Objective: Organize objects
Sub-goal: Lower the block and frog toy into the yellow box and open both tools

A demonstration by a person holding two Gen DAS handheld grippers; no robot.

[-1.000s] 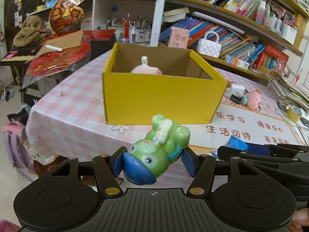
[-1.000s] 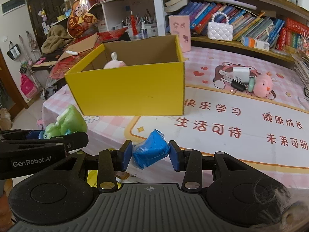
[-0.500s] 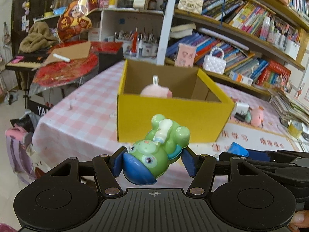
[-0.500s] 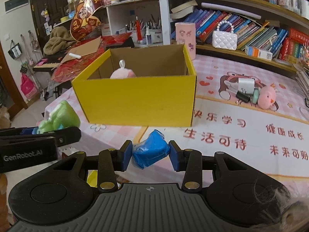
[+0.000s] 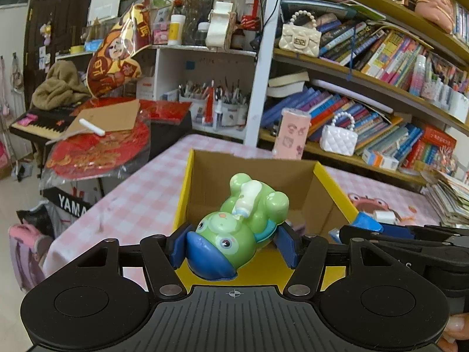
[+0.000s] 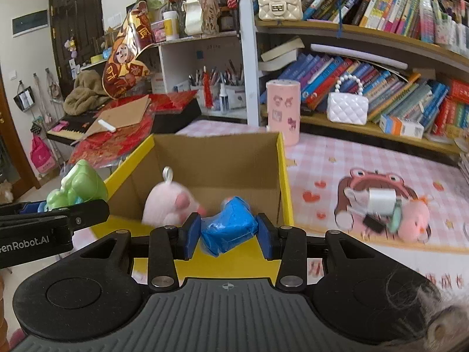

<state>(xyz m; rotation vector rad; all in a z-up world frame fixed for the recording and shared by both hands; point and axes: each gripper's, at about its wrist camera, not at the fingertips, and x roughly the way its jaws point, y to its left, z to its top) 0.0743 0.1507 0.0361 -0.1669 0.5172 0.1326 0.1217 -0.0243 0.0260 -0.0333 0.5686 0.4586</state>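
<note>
My left gripper (image 5: 233, 245) is shut on a green frog toy (image 5: 240, 228) with a blue base and holds it over the near edge of the open yellow cardboard box (image 5: 183, 205). My right gripper (image 6: 227, 234) is shut on a blue wrapped packet (image 6: 228, 227) and holds it over the box's (image 6: 285, 184) near wall. A pink plush toy (image 6: 167, 202) lies inside the box. The frog toy also shows at the left of the right wrist view (image 6: 79, 187), and the blue packet at the right of the left wrist view (image 5: 366, 223).
The box stands on a pink checked tablecloth (image 6: 322, 161). A pink plush (image 6: 416, 220), a white charger (image 6: 381, 201) and small items lie to the right of the box. A pink cylinder (image 6: 283, 111) stands behind it. Bookshelves (image 6: 381, 58) rise behind the table, a keyboard piano (image 5: 38, 126) to the left.
Both grippers have risen and moved forward with their objects, from in front of the box to over its near edge. The view now looks down into the box.
</note>
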